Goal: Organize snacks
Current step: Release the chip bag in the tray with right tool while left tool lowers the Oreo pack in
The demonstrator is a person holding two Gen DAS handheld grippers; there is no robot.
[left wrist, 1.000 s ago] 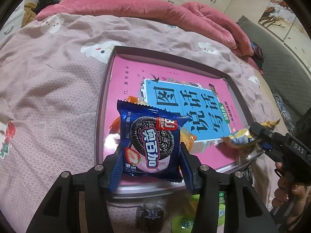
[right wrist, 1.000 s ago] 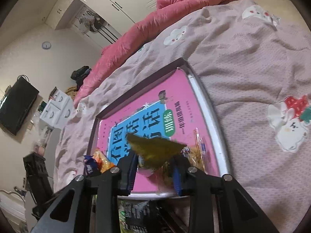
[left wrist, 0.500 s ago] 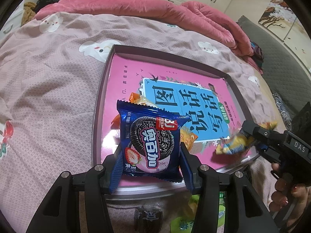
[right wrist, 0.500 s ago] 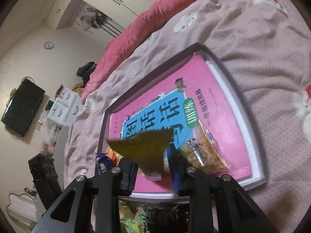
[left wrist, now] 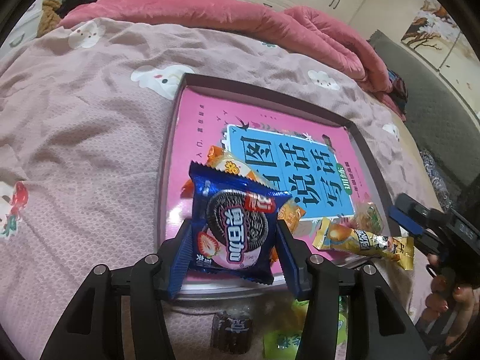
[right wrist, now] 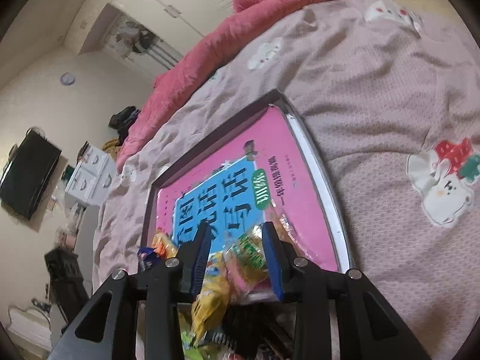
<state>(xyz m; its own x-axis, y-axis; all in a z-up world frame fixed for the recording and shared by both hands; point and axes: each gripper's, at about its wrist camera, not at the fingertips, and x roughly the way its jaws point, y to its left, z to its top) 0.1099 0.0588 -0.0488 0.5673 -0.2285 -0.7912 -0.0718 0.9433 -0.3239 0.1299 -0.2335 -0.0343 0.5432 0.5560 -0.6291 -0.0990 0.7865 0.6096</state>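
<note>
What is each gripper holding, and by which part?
Left gripper clamps the blue cookie packet by its side edges. Right gripper, jaws just opening, holds nothing; yellow packet released.

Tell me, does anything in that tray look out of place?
Yes: the yellow snack packet lies askew, hanging over the near edge of the tray instead of inside it. The right gripper, its jaws just opened, sits beside it.

Left gripper: showing black angular arms, silver round screws at the pivots, blue ribbed pads lining the inner faces of the jaws.
Right gripper: showing the same black frame, silver screw heads, blue ribbed pads; seen side-on in the left view, bearing pale lettering too blurred to read.
Hand: wearing dark red polish on the nails; no sleeve showing.
</note>
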